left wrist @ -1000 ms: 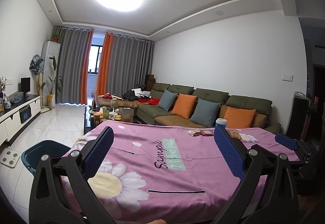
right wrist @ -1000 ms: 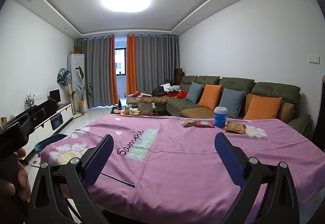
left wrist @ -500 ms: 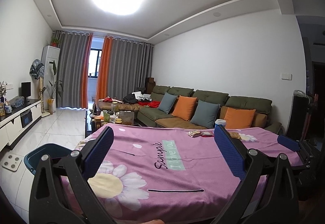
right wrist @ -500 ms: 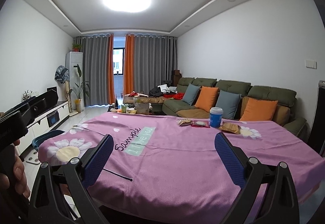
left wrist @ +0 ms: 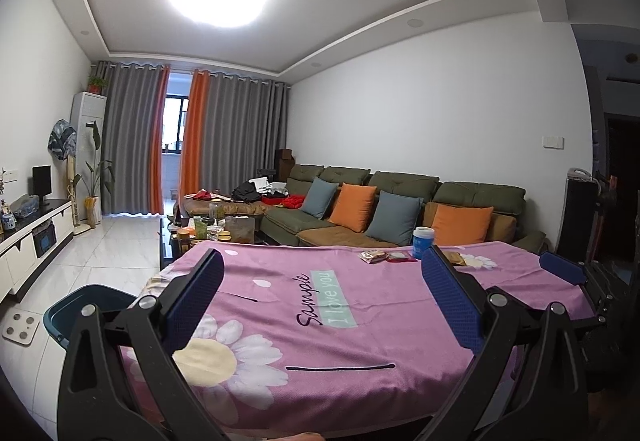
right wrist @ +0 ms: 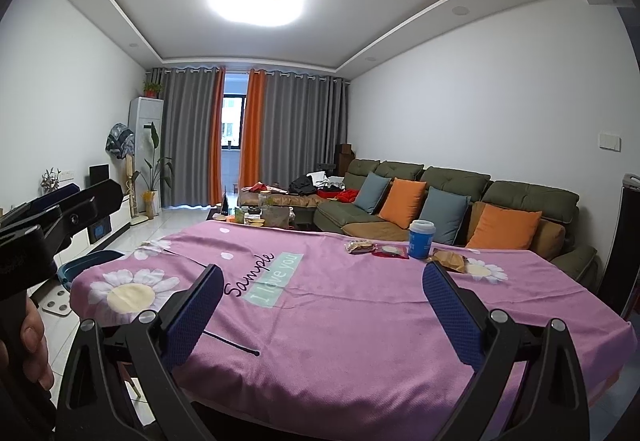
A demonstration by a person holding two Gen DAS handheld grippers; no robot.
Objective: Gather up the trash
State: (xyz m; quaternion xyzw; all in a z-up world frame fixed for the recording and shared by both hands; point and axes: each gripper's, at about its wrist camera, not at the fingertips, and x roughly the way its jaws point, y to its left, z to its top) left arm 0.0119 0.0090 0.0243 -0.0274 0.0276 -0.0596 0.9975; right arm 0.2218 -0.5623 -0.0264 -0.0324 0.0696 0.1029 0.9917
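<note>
- Both claws are held over the near edge of the counter (right wrist: 360, 321), which is draped in a pink daisy cloth; neither touches anything.
- The left claw (left wrist: 322, 295) has its jaws spread wide and nothing between them. The right claw (right wrist: 322, 311) is likewise gaping and empty.
- Taking the blue cup (right wrist: 421, 239) as the landmark: it stands upright near the far edge of the counter, on the sofa side.
- The trash is clustered around that cup. A red-edged snack wrapper (right wrist: 391, 251) lies just to the cup's left, a tan wrapper (right wrist: 359, 246) lies further left beside it, and a crumpled brown wrapper (right wrist: 450, 260) lies just right of the cup and slightly nearer.
- The key relation: all of this lies ahead of both claws and to the right of centre, well apart from the pads (right wrist: 450, 315). The row of wrappers runs roughly crosswise, along the far edge.
- In the right wrist view the cup cluster looks closer and more central, so the right claw seems the nearer one and the likelier to reach first.
- A teal bin (left wrist: 86, 305) sits on the floor, well left of the cup, off the counter's left corner; presumably the trash goes there.
</note>
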